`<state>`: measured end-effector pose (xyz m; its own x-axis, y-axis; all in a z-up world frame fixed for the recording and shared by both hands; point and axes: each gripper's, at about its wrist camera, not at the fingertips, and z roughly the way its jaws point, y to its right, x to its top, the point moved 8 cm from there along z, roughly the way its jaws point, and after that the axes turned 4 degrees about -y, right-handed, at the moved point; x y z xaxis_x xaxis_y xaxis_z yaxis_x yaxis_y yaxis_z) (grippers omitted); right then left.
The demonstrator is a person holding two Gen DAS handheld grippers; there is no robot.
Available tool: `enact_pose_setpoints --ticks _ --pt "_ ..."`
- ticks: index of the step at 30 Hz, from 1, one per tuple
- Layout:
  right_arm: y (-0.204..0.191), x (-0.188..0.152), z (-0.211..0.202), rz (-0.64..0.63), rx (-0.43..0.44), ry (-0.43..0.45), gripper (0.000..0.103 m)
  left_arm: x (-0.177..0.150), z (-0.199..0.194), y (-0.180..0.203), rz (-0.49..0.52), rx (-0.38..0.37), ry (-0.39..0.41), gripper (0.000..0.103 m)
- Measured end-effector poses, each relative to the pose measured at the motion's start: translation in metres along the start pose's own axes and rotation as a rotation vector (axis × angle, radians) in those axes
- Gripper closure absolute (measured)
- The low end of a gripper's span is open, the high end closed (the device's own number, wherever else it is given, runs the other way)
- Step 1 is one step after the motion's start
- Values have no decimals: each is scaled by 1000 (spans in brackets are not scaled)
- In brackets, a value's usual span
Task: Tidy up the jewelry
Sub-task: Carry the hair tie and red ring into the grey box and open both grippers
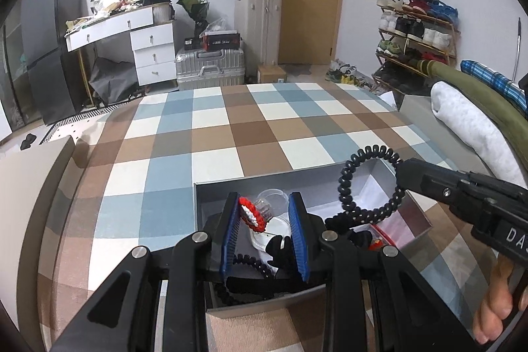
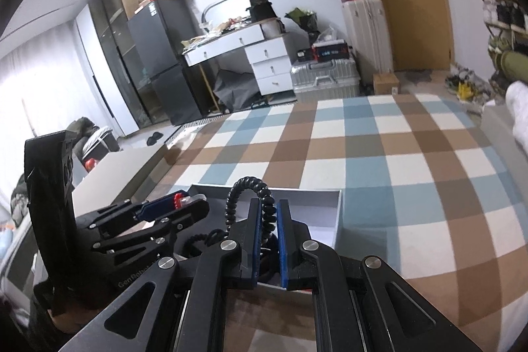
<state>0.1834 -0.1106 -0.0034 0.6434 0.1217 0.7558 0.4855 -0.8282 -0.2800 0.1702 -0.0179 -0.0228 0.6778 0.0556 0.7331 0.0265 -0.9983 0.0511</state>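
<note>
right gripper (image 2: 268, 213) pinching black coil (image 1: 366, 183), over box (image 1: 231, 190)

The left gripper (image 1: 265, 231) hides part of the grey box (image 1: 419, 213) (contents mostly indistinct).

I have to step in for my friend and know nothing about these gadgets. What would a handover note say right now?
Left gripper: fingers open, over the grey box; a red-and-white beaded bracelet sits against its left finger.
Right gripper: fingers shut on a black coil hair tie, lifted above the box.
In the box: clear round containers, more black coil ties.
Done: two pieces picked out.
Left: place both, then sort the rest.
</note>
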Motion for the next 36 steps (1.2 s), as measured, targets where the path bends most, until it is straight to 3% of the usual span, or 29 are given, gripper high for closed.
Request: enact_pose_setpoints --ticks 28,33,35,36 --pt "-3 -11 26 6 -19 -85 92 -6 13 1 -15 5 -53 77" --pt "-6 -12 16 -30 -32 -86 88 -9 0 3 -22 -28 -37 64" --pt "-6 -13 12 -46 -48 -85 81 -11 -9 3 -20 -34 -25 45" --pt "-6 -14 9 -56 -52 -84 77 -12 -13 3 -22 -36 -17 40"
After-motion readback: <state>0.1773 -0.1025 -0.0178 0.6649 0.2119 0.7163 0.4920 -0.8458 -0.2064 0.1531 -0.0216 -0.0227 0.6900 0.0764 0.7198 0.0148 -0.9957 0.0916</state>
